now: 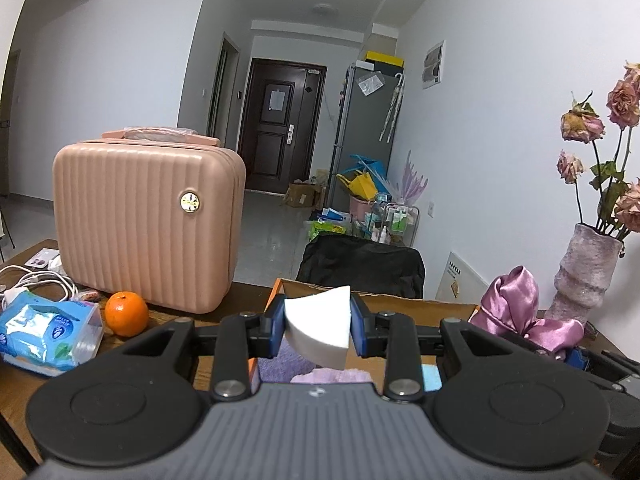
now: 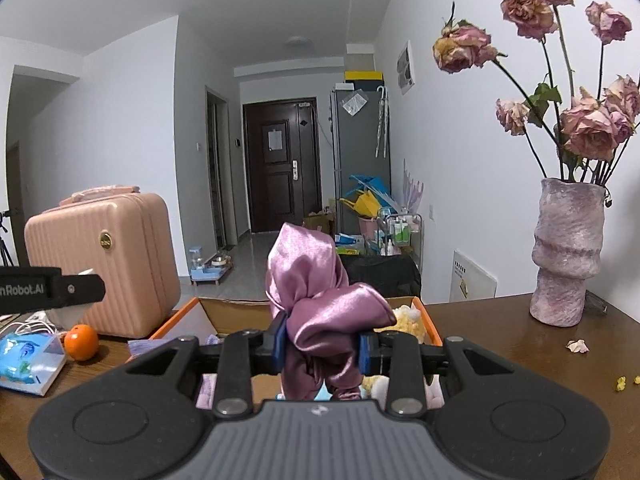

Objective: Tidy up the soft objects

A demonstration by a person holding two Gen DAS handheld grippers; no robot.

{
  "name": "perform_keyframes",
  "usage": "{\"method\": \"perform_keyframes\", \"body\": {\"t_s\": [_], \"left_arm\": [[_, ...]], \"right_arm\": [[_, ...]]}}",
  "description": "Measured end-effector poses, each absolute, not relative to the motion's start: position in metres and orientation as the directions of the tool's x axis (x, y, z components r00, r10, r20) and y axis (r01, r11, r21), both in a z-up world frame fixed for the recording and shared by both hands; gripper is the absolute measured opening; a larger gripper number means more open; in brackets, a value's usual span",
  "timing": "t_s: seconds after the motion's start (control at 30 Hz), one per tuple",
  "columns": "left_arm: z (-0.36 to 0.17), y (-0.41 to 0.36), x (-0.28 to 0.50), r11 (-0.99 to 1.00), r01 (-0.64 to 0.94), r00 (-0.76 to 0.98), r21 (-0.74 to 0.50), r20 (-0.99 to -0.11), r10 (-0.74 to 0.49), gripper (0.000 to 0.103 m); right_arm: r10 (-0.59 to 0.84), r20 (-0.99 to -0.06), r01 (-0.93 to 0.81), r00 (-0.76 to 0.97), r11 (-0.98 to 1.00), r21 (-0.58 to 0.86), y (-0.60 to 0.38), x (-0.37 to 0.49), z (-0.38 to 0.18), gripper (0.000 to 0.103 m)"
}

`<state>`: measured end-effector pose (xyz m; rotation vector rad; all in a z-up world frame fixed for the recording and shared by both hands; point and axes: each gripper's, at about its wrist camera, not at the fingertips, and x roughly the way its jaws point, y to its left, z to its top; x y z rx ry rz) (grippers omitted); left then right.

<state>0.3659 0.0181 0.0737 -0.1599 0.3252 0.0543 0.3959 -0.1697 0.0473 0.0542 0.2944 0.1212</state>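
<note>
Left wrist view: white sponge wedge (image 1: 320,326) is clamped by left gripper (image 1: 318,330), held above cardboard box (image 1: 420,305).
Right wrist view: pink satin cloth (image 2: 320,312) is pinched by right gripper (image 2: 322,350), over same box.
Step tip: both pcs should be lowered well inside box walls before jaws are parted; loose cloth ends to be kept off rim.

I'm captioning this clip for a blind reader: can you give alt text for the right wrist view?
The right gripper is shut on a purple satin scrunchie above an orange-rimmed cardboard box on a wooden table. A pink suitcase stands left, a vase of dried roses right.
</note>
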Motion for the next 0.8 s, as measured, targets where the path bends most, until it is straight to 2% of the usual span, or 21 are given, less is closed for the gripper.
{"method": "perform_keyframes", "body": {"t_s": [0.33,0.8], "left_arm": [[0.078,0.012,0.4,0.987,-0.094,0.928,-0.133,-0.371,0.039,0.033],[0.066,0.005,0.449,0.987,-0.107,0.898,-0.123,-0.438,0.043,0.032]], "right_arm": [[0.099,-0.378,-0.084,0.92,0.995,0.056,-0.162,0.434,0.047,0.032],[0.098,-0.442,-0.08,0.892,0.995,0.058,-0.157,0.467,0.041,0.032]]}}
